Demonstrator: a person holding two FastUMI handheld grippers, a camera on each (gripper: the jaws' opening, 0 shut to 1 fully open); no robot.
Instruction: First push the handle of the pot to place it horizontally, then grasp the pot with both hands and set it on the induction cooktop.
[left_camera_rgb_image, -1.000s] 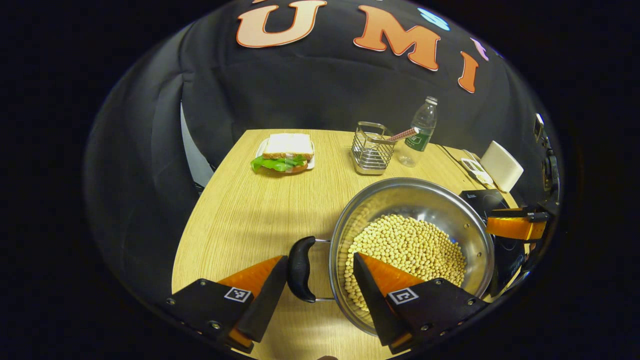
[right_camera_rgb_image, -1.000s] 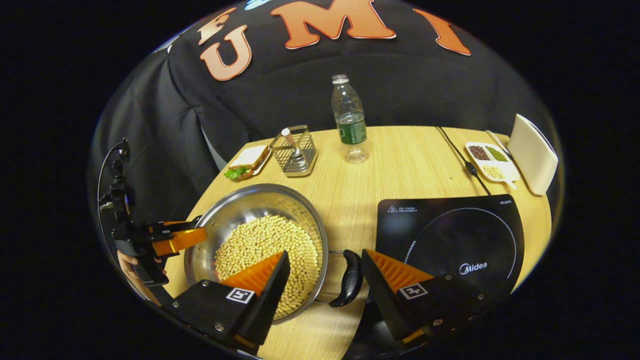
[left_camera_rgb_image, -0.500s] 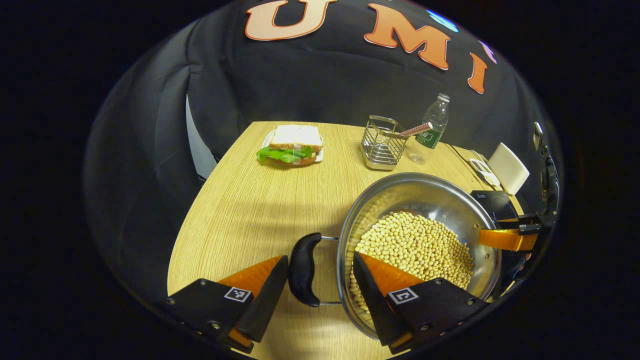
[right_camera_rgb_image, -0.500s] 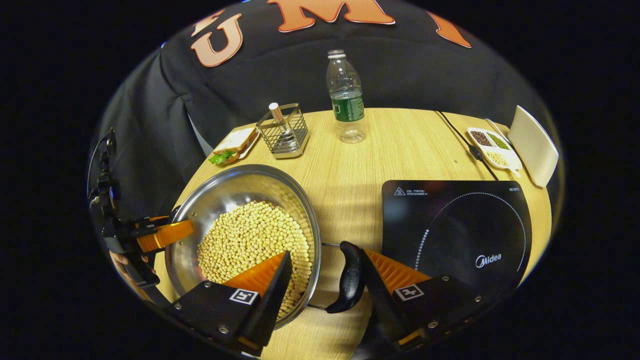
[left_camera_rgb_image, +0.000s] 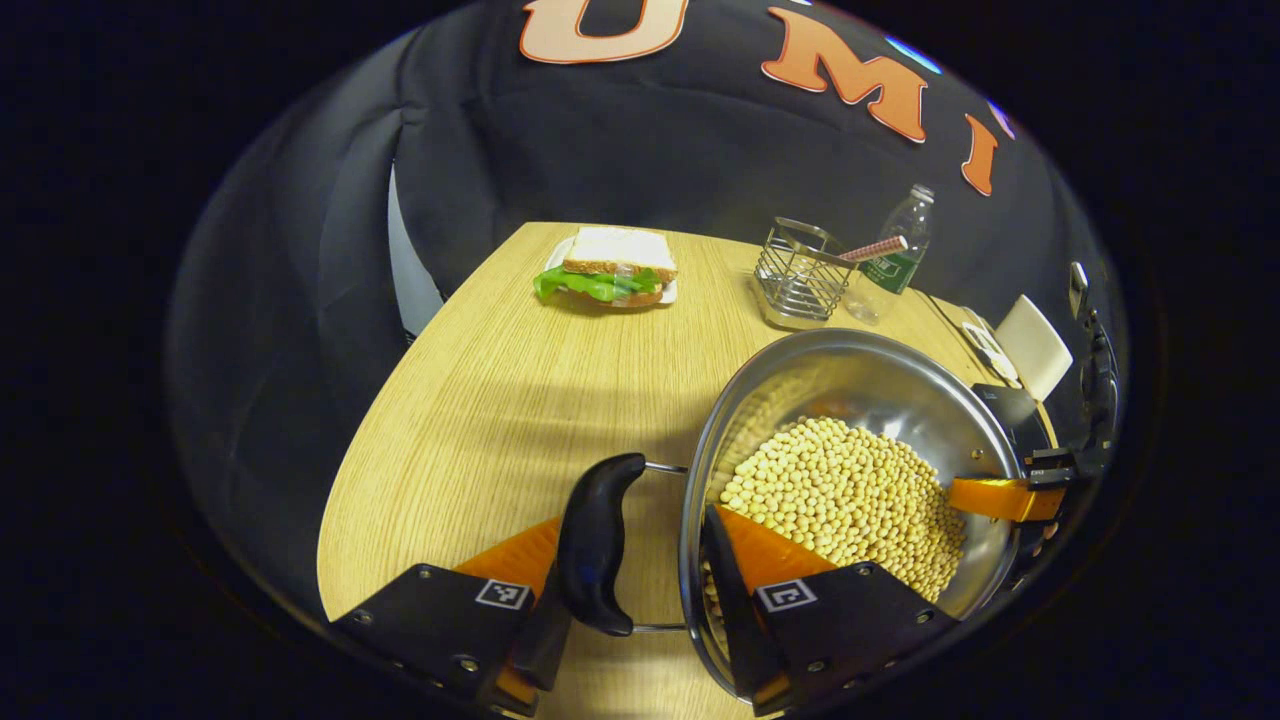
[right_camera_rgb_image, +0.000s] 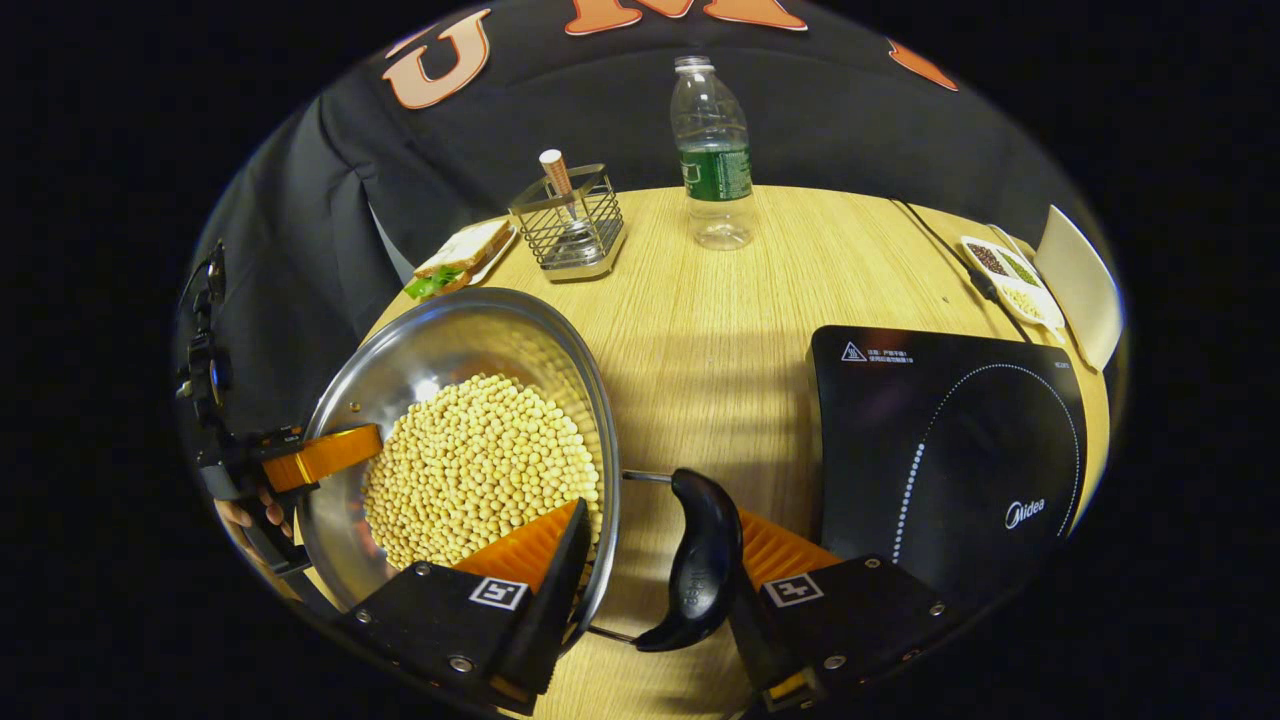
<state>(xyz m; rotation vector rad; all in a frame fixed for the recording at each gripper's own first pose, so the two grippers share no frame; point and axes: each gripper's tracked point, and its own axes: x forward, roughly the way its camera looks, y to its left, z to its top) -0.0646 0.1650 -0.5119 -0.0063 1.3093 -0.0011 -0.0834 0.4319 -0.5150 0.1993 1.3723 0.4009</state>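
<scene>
Pot (left_camera_rgb_image: 850, 400): steel, part-filled with pale beans (left_camera_rgb_image: 845, 500), occupying the lower right of the left gripper view and the lower left of the right gripper view; whether its base is touching the table (left_camera_rgb_image: 480, 400) cannot be told.

Left gripper (left_camera_rgb_image: 640, 590): sitting at the bottom centre of its view, jaws closing on the pot's side. One finger is lying outside against the black handle (left_camera_rgb_image: 597, 545), the other is reaching inside the rim over the beans. It also appears at the left edge of the right gripper view (right_camera_rgb_image: 310, 455), with a hand (right_camera_rgb_image: 245, 515) below it.

Right gripper (right_camera_rgb_image: 655, 570): sitting at the bottom centre of its view, jaws likewise closing across the opposite side. One finger is lying inside the bowl, the other pressing against the second handle (right_camera_rgb_image: 700, 560). Its finger is showing over the far rim in the left gripper view.

Cooktop (right_camera_rgb_image: 950, 450): black, lying at the right of the right gripper view, apart from the pot, with bare table between.

Surroundings, all at the top of the frames beyond the pot:
- sandwich (left_camera_rgb_image: 612, 268) on a plate
- wire basket (right_camera_rgb_image: 570, 225) holding a striped stick
- water bottle (right_camera_rgb_image: 712, 150), upright
- divided dish (right_camera_rgb_image: 1010, 275) of grains beside a white box (right_camera_rgb_image: 1080, 285), upper right
- cable (right_camera_rgb_image: 945, 250) running past the cooktop
</scene>
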